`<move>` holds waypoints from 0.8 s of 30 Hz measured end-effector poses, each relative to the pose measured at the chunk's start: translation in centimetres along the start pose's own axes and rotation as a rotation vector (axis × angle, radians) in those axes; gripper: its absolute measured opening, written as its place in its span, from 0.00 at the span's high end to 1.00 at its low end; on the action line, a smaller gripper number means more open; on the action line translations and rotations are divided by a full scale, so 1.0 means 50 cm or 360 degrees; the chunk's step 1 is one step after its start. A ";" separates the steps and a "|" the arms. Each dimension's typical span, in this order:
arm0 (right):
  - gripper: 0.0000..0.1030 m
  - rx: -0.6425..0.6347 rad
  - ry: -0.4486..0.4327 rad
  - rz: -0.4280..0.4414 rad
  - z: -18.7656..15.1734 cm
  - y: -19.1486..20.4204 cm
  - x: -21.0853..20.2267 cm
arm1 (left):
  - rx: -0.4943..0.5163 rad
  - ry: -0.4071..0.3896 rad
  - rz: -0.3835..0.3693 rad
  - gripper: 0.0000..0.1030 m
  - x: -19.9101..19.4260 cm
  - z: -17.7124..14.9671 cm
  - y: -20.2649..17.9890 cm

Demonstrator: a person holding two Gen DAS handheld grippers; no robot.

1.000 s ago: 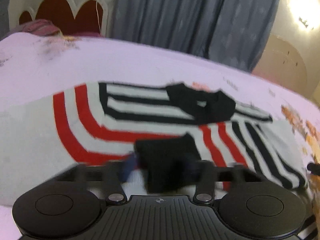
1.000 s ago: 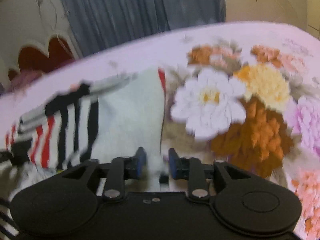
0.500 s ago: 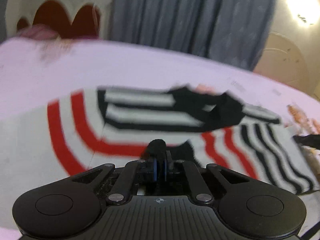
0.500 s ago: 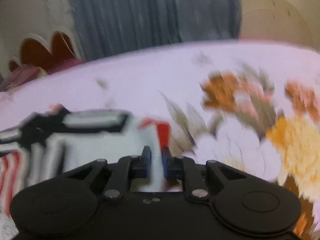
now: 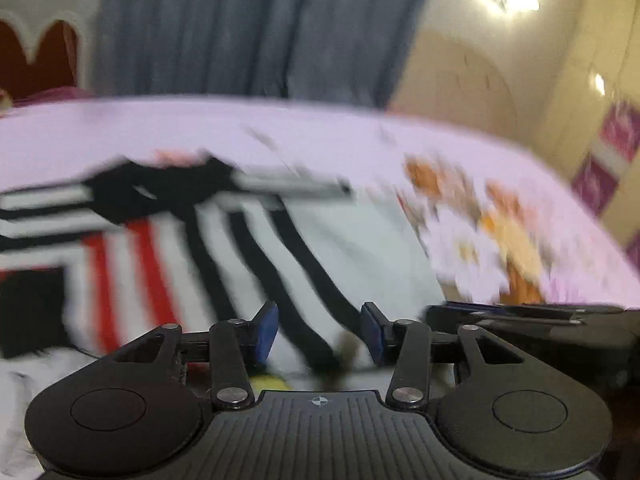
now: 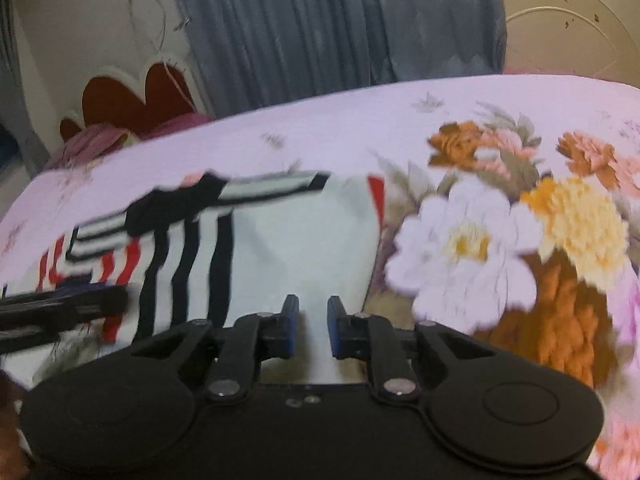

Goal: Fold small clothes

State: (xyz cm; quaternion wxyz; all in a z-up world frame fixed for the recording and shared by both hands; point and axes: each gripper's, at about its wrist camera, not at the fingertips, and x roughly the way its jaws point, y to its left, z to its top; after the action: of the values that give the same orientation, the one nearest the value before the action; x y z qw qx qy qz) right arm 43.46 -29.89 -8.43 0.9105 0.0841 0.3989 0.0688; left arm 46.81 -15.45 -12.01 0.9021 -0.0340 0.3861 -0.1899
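Two grippers are working side by side over one garment on the bed. The left gripper (image 5: 318, 330) is standing wide open with nothing between its blue pads (image 5: 266, 330); striped cloth is lying beneath the gap, untouched as far as can be judged. The right gripper (image 6: 313, 326) is showing a narrower gap, and white cloth is running up between its pads (image 6: 290, 326); whether they are pinching it or merely straddling it cannot be told.

The shirt (image 6: 280, 248), white with black and red stripes and a black collar (image 5: 160, 192), is lying flat on the bed (image 6: 360, 120), near its front edge and left of the big flower print (image 6: 464, 248). A sleeve appears to be folded in across the chest, so the fold is judged partly made.

Handling: the shirt is looking light, soft and limp. It is likely to sag and crease when lifted, and a single layer may slip from a shallow pinch. The hem corners nearest the grippers, or the right side edge (image 6: 374, 240), are offering the best hold.

Room: the bed is lying open behind and to the right of the shirt. The grippers are sitting close together, the right one's body showing in the left view (image 5: 540, 320), so a collision is the main risk.
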 end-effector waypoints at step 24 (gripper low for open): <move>0.98 -0.0083 -0.0024 -0.0127 0.165 -0.028 0.179 | 0.0056 0.0020 0.0383 0.50 0.078 0.096 0.188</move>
State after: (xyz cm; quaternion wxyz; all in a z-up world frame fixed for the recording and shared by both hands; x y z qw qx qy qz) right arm 55.66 -30.36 -9.64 0.9174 0.0447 0.3932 0.0423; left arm 55.66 -8.60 -13.26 0.9163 0.0295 0.3897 -0.0873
